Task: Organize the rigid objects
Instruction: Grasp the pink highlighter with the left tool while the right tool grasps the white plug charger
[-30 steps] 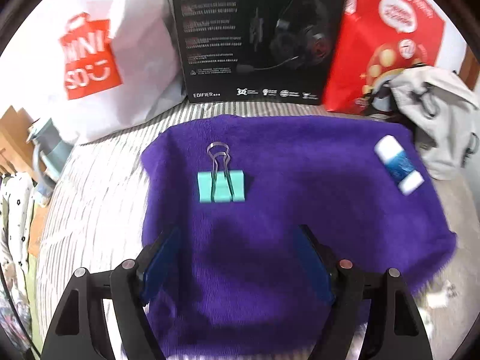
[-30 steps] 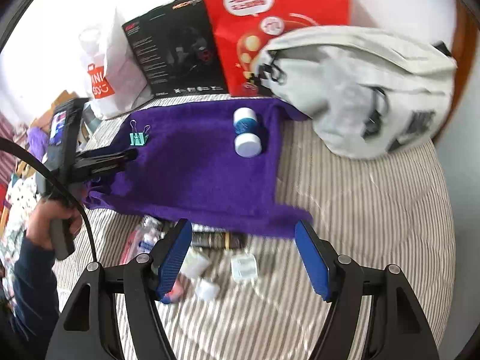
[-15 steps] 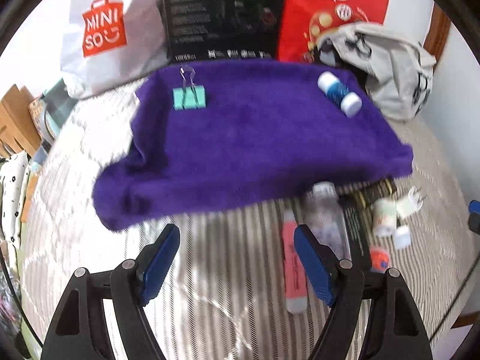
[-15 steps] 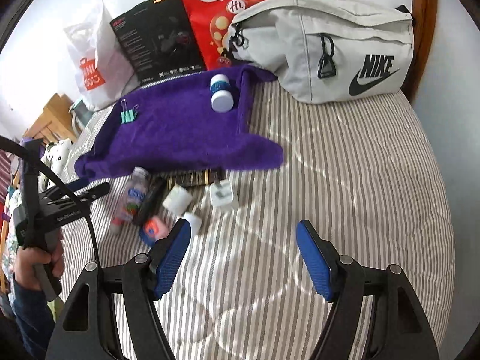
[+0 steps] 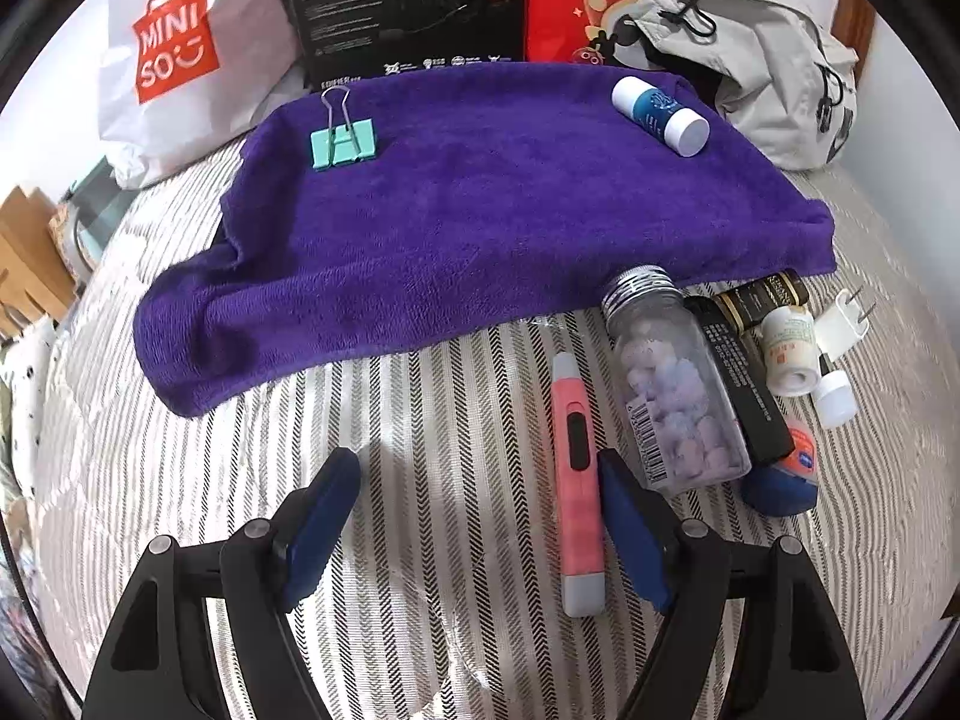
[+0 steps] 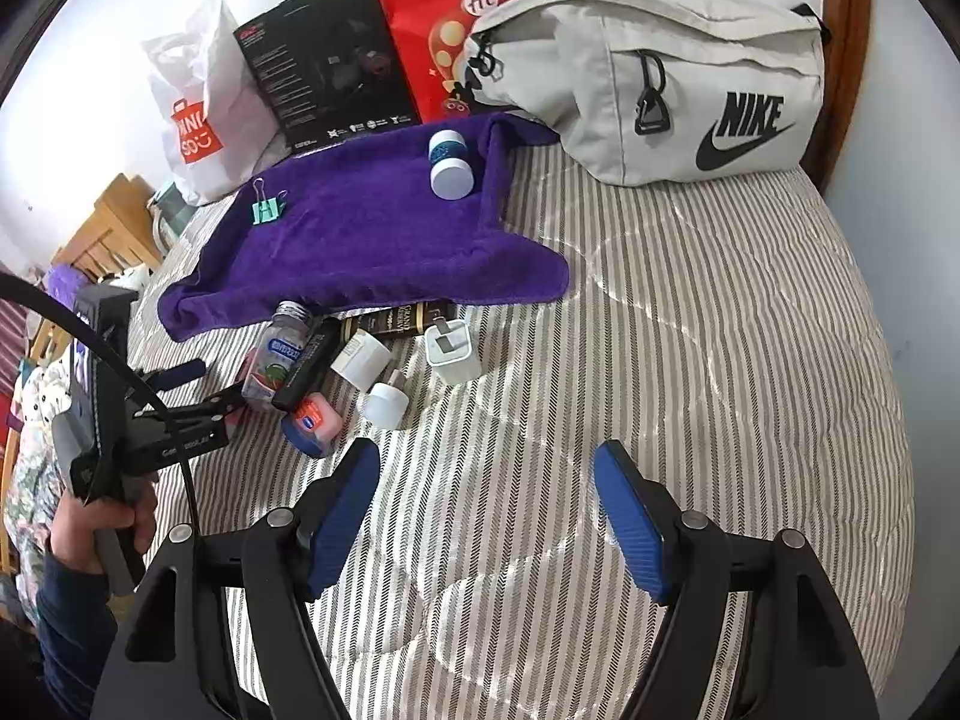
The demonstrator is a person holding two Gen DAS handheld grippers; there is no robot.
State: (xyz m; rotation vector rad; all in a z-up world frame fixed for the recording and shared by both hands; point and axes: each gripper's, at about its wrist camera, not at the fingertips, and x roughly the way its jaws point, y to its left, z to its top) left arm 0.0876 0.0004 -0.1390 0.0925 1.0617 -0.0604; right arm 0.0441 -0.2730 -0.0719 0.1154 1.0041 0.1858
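A purple towel (image 5: 480, 192) lies on the striped bed cover and carries a teal binder clip (image 5: 343, 144) and a blue-and-white bottle (image 5: 660, 114). In front of the towel is a pile: a pink cutter (image 5: 576, 480), a clear candy bottle (image 5: 672, 384), a black tube (image 5: 744, 384), a small white bottle (image 5: 789, 351), a white plug (image 5: 846, 330) and a blue jar (image 5: 786, 474). My left gripper (image 5: 477, 480) is open, low over the cover; the pink cutter lies just inside its right finger. My right gripper (image 6: 486, 480) is open and empty, nearer than the pile (image 6: 336, 372).
Behind the towel (image 6: 372, 240) stand a white shopping bag (image 6: 192, 114), a black box (image 6: 324, 60), a red bag (image 6: 480, 18) and a grey waist bag (image 6: 660, 72). Wooden furniture (image 6: 102, 234) is at the left. A hand (image 6: 90, 528) holds the left gripper (image 6: 204, 387). Bare striped cover (image 6: 690, 360) extends right.
The left gripper drew back from above the towel to the striped cover beside the pile. The right gripper also pulled back from the towel. Both stayed open.
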